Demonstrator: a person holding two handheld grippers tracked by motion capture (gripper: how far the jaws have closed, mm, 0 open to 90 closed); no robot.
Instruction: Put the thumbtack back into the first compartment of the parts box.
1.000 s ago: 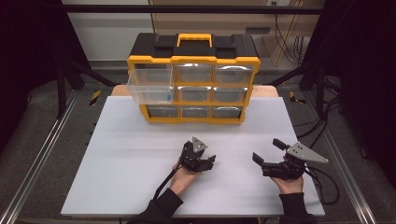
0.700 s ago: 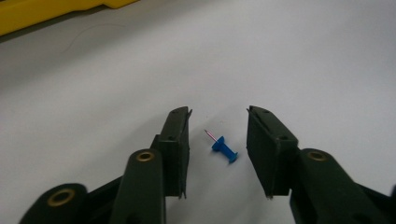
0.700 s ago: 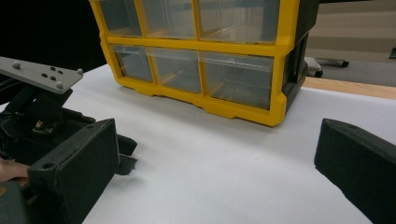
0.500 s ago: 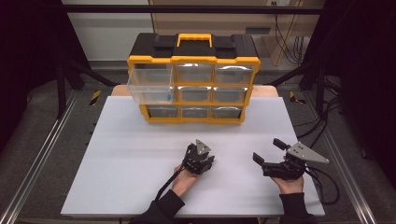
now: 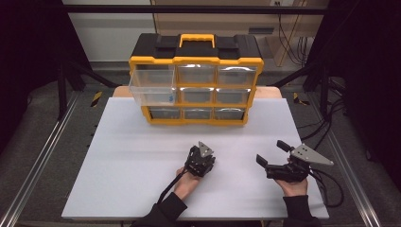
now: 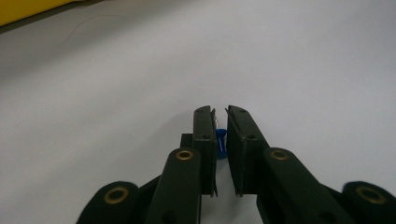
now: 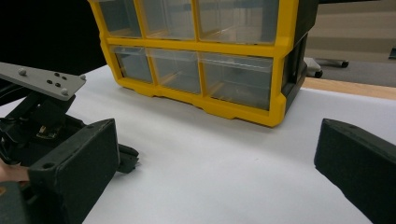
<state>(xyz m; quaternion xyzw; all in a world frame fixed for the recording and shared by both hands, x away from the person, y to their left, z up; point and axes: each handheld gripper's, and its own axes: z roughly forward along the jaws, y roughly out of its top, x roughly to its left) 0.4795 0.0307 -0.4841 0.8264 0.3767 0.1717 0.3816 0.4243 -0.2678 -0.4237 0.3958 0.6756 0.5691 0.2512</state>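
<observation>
My left gripper point(image 5: 198, 160) points down at the white table point(image 5: 132, 161) near its front middle. In the left gripper view its jaws point(image 6: 220, 113) have just been closing and now stand almost together, with a small blue push pin point(image 6: 221, 140) pinched between the pads just above the table. My right gripper point(image 5: 272, 152) lies low over the table to the right, open with nothing between its fingers; in the right gripper view its jaws point(image 7: 215, 163) stand wide apart, and the left gripper point(image 7: 51, 126) with its grey plate shows at the left.
A yellow and black drawer organizer point(image 5: 196, 60) with clear drawers stands at the table's back middle. Its top left drawer point(image 5: 152, 90) is pulled out, with a small blue item inside. Dark frame rails run along both sides of the table.
The left gripper's jaws have drawn together from a wider spread. Both hands have kept their places and the right gripper looks the same.
</observation>
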